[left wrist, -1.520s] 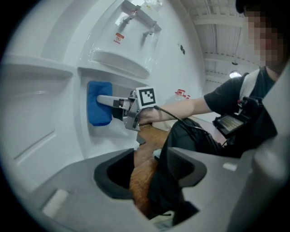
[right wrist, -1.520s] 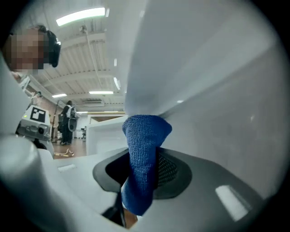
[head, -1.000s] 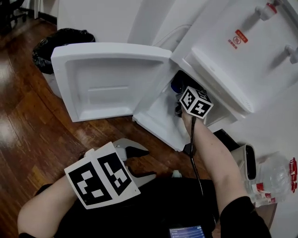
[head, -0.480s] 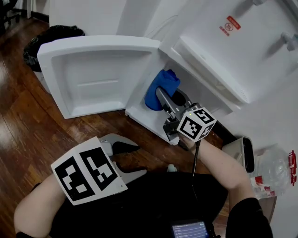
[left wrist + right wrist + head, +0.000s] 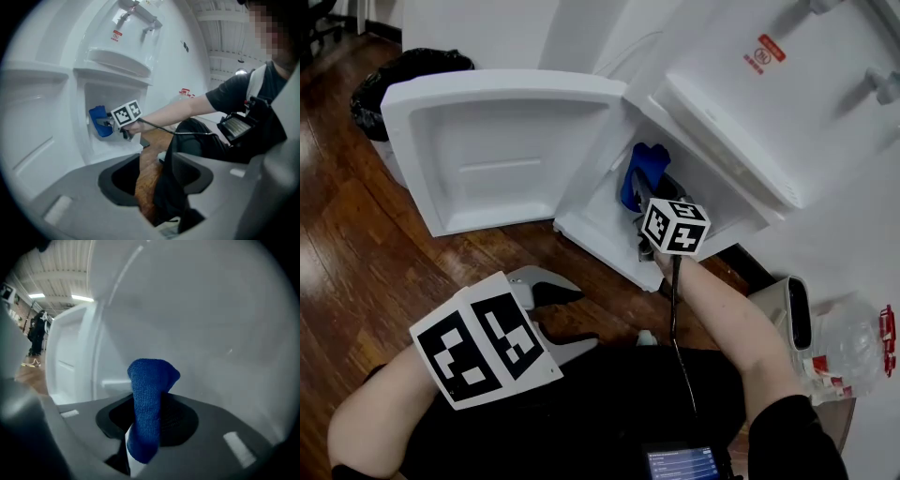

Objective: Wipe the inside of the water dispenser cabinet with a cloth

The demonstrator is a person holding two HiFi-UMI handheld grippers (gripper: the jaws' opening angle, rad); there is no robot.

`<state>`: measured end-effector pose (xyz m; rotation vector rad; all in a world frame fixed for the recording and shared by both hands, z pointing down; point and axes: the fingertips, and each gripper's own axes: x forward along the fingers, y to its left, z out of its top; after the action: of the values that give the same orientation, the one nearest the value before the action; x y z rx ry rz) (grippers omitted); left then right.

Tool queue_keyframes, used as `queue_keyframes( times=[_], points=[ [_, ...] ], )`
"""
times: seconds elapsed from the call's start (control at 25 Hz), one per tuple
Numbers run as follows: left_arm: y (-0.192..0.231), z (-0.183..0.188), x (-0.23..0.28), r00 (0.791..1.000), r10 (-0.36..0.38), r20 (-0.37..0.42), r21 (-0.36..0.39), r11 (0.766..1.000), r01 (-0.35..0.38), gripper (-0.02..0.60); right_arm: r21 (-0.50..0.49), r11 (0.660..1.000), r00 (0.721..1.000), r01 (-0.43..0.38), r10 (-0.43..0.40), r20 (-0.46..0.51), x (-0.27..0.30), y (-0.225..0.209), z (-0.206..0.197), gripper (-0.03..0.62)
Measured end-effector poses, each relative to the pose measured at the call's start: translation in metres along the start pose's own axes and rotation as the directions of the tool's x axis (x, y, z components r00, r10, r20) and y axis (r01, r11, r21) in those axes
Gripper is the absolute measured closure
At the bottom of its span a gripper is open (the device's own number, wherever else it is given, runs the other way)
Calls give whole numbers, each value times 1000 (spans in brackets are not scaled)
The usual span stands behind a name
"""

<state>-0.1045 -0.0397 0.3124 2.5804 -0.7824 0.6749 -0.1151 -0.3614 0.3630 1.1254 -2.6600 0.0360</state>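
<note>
The wiping seemed to be in progress: the right tongs (image 5: 639, 192) clamped the blue cloth (image 5: 643, 169) inside the open cabinet (image 5: 598, 223), while the left tongs (image 5: 581, 319) stood apart and empty.

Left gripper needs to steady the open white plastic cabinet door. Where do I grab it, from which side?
Probably the raised rim on the white plastic cabinet door's free edge, farthest from the hinge: a thin lip that jaws can straddle. Bring the left gripper in from over the wooden floor.

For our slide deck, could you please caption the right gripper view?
Right tongs grip a blue cloth inside the white water dispenser cabinet, its door open at left.
</note>
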Motion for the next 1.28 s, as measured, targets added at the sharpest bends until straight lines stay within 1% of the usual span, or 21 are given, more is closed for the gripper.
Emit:
queue_keyframes(
  times=[0.08, 0.16, 0.24, 0.28, 0.36, 0.44, 0.56, 0.64, 0.72, 0.76, 0.84, 0.88, 0.92, 0.96, 1.0, 1.08, 1.16, 1.2, 1.28],
  points=[
    [0, 0, 1, 1000, 3, -3, -4, 1000, -3, 364, -3, 998, 998, 55, -55, -19, 23, -13, -14, 474],
    [0, 0, 1, 1000, 3, -6, 0, 1000, -3, 364, 26, 994, 995, 102, -101, -22, 34, -22, -24, 474],
    [1, 0, -1, 1000, 5, -6, 8, 1000, -5, 365, 75, 990, 992, 123, -121, -30, 43, -25, -34, 474],
    [2, 0, -2, 1000, 8, -7, 13, 1000, -8, 365, 105, 988, 993, 115, -113, -33, 48, -24, -38, 474],
    [2, 0, -3, 1000, 11, -11, 26, 1000, -10, 365, 161, 985, 998, 68, -66, -17, 55, -15, -40, 474],
    [1, 0, -2, 1000, 3, -12, 27, 1000, -3, 367, 195, 981, 1000, 15, -18, 11, 57, -6, -38, 474],
    [-2, 0, 0, 1000, -21, -1, 7, 1000, 21, 367, 210, 973, 996, -91, 88, 24, 43, 15, -44, 476],
    [-1, 0, 0, 1000, -25, 4, -5, 1000, 25, 368, 195, 965, 984, -178, 181, 4, 24, 39, -49, 476],
    [1, -1, -1, 1000, -17, 4, -15, 1000, 17, 368, 189, 940, 956, -282, 293, -31, 1, 71, -53, 476],
    [3, -2, 0, 1000, -12, 4, -21, 1000, 12, 368, 198, 919, 933, -341, 357, -52, -12, 88, -54, 476],
    [5, -2, 0, 1000, -6, 8, -32, 999, 7, 370, 205, 864, 870, -460, 484, -89, -39, 121, -54, 476],
    [5, -1, 0, 1000, -4, 11, -35, 999, 4, 370, 194, 838, 840, -509, 533, -99, -52, 135, -52, 476],
    [6, 0, -1, 1000, 1, 16, -35, 999, 0, 370, 178, 823, 822, -540, 561, -100, -62, 145, -50, 476],
    [7, 1, -3, 1000, 9, 22, -33, 999, -8, 371, 161, 821, 820, -548, 565, -92, -67, 151, -46, 476],
    [9, 2, -4, 999, 21, 27, -29, 999, -20, 373, 149, 831, 832, -536, 550, -76, -68, 153, -42, 476],
    [13, 4, -7, 998, 47, 36, -21, 999, -46, 379, 133, 866, 872, -483, 490, -23, -62, 148, -26, 476],
    [15, 3, -8, 997, 61, 36, -19, 998, -61, 387, 112, 893, 900, -435, 433, 42, -55, 139, 1, 476],
    [15, 3, -7, 998, 62, 32, -16, 998, -62, 388, 100, 902, 906, -421, 414, 83, -54, 134, 18, 476],
    [12, 3, -7, 998, 53, 27, -5, 999, -53, 390, 82, 909, 903, -409, 390, 181, -60, 127, 61, 476]
  ],
)
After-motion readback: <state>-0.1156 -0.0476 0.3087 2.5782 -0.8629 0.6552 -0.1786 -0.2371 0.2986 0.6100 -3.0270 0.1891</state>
